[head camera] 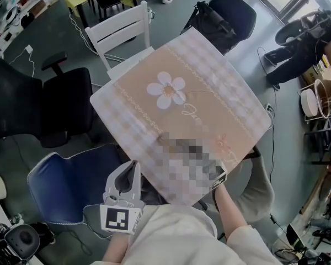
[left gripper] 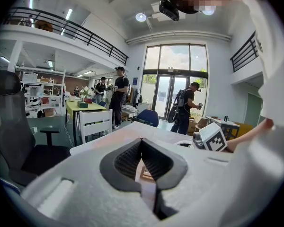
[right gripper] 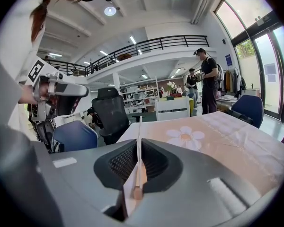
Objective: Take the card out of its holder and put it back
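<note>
Right tongs [right gripper: 138, 141] are pinched on the card [right gripper: 138, 167], held edge-on just above the surface [right gripper: 227, 145]. Left tongs [left gripper: 142, 141] are closed, nothing obvious in them. The card looks thin, light and bendy, so I'd pinch its flat faces near one edge, gently.

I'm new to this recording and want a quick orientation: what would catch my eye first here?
A pink checked tablecloth with a big white flower fills the middle of the head view. In the right gripper view, the right gripper is shut on a thin card, seen edge-on. The white left gripper sits at the table's near left edge.
</note>
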